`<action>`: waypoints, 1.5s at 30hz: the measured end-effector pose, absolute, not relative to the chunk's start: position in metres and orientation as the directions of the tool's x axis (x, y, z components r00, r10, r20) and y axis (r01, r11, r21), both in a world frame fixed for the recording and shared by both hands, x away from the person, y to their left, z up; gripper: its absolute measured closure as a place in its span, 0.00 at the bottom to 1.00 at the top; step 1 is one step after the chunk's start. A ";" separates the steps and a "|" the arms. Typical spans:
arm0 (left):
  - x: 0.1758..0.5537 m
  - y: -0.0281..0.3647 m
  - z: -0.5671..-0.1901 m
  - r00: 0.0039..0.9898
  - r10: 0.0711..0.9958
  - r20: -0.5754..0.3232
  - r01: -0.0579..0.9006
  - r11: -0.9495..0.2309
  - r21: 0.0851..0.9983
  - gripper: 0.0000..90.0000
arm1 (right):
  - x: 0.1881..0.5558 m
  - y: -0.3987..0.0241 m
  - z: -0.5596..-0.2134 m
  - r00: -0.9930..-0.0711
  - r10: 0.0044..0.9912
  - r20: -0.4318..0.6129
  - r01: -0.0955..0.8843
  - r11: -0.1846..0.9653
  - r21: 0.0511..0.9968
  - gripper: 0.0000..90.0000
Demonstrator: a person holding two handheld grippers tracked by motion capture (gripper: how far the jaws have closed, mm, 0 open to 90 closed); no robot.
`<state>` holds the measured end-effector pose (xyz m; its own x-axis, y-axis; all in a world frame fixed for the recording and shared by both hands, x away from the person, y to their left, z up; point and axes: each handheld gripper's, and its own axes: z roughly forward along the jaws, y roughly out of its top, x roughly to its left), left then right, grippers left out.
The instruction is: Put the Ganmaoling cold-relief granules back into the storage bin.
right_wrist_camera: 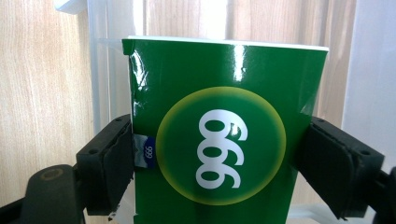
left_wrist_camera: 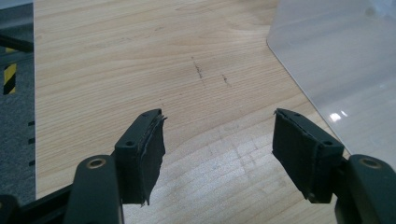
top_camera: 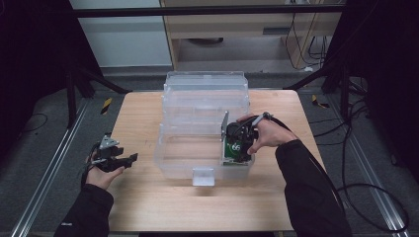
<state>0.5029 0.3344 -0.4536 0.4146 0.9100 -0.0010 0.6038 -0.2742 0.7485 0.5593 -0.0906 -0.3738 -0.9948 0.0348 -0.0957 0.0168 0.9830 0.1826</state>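
Slippage is the risk: the green box (right_wrist_camera: 224,140) is pinched by the right tool (right_wrist_camera: 219,158) over the clear bin's (top_camera: 173,148) right corner; the left tool (left_wrist_camera: 219,144) is held spread above the bench (left_wrist_camera: 116,60).

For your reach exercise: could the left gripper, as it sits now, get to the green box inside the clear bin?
Probably not easily: the left gripper sits open outside the clear bin, whose wall stands between, and the right gripper already clamps the green box at the bin's far end.

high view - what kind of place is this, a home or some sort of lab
Most likely a lab recording station: a bare wooden table set between metal floor rails, dark curtains at the sides, loose cables on grey carpet, hazard tape on the floor.
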 end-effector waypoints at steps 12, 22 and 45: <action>0.503 0.334 -0.453 0.418 0.908 0.005 0.602 -0.282 0.747 0.37 | 0.558 -0.089 -0.379 -0.992 0.024 -0.123 0.002 0.985 0.172 0.20; 0.503 0.334 -0.453 0.419 0.908 0.006 0.601 -0.282 0.747 0.37 | 0.557 -0.088 -0.379 -0.992 0.027 -0.124 0.006 0.987 0.162 0.20; 0.503 0.334 -0.454 0.421 0.907 0.007 0.604 -0.285 0.744 0.37 | 0.557 -0.089 -0.377 -0.992 0.058 -0.112 0.038 0.984 0.174 0.18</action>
